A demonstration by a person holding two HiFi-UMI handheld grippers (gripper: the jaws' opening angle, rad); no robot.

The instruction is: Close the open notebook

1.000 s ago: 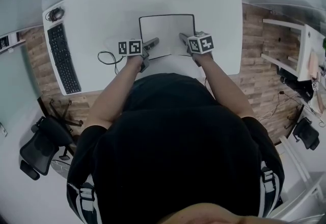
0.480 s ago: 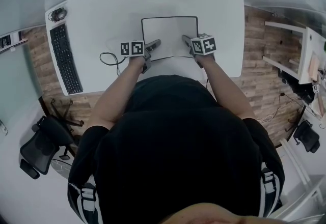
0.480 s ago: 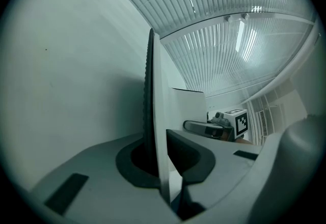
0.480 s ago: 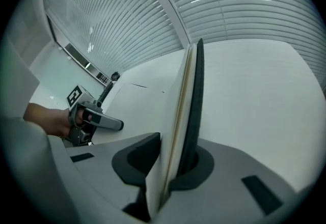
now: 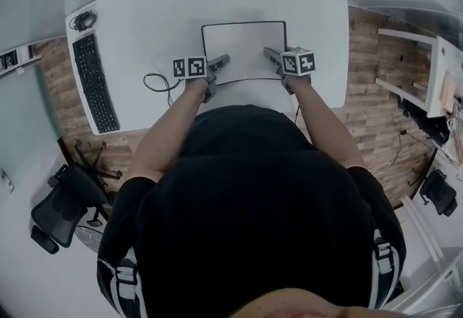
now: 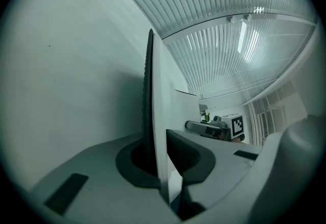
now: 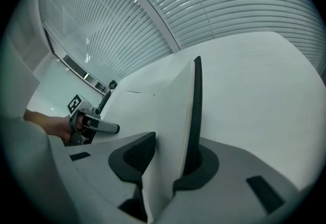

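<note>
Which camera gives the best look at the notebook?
The head view: almost the whole notebook shows, lying flat on the desk, with its black border traceable. Each gripper view shows only one edge of it, close and end-on.

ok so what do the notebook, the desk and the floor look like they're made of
The notebook looks like matte white paper pages in a thin black cover, card or plastic, seen as a dark rim. The desk has a smooth white top, likely laminate; no grain shows. The floor shows brown planks with grain: wood or wood-look laminate.
</note>
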